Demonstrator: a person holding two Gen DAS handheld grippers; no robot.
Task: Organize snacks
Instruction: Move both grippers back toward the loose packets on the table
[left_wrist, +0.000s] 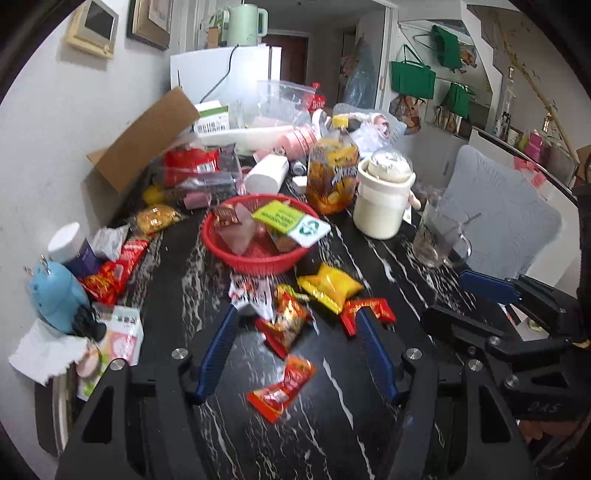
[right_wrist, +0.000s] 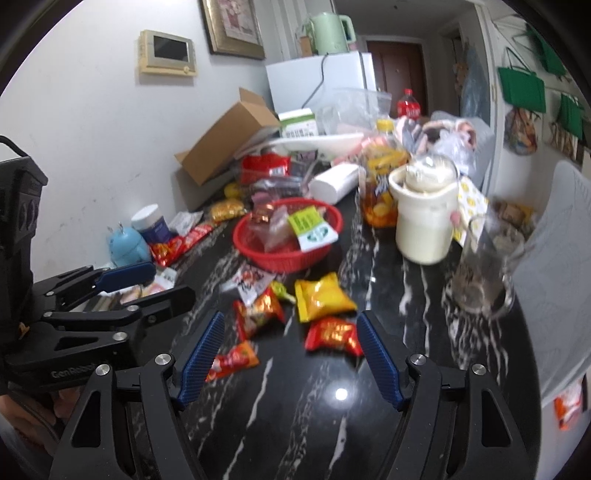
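A red basket (left_wrist: 258, 258) (right_wrist: 325, 221) holding several snack packs stands mid-table. Loose packs lie in front of it: a yellow pack (left_wrist: 328, 286) (right_wrist: 323, 297), a red-orange pack (left_wrist: 286, 319) (right_wrist: 258, 314), a red pack (left_wrist: 373, 308) (right_wrist: 332, 334), an orange-red pack (left_wrist: 282, 387) (right_wrist: 234, 360) and a white pack (left_wrist: 251, 291) (right_wrist: 249, 282). My left gripper (left_wrist: 295, 317) is open and empty, its fingers on either side of the red-orange pack. My right gripper (right_wrist: 290, 321) is open and empty above the loose packs.
A cream crock (left_wrist: 384, 199) (right_wrist: 424, 218), a glass mug (left_wrist: 437, 236) (right_wrist: 484, 269) and a pickle jar (left_wrist: 332, 173) stand right of the basket. A cardboard box (left_wrist: 147, 136), a blue toy (left_wrist: 55, 295), a white jar (left_wrist: 72, 247) and more packs crowd the left edge.
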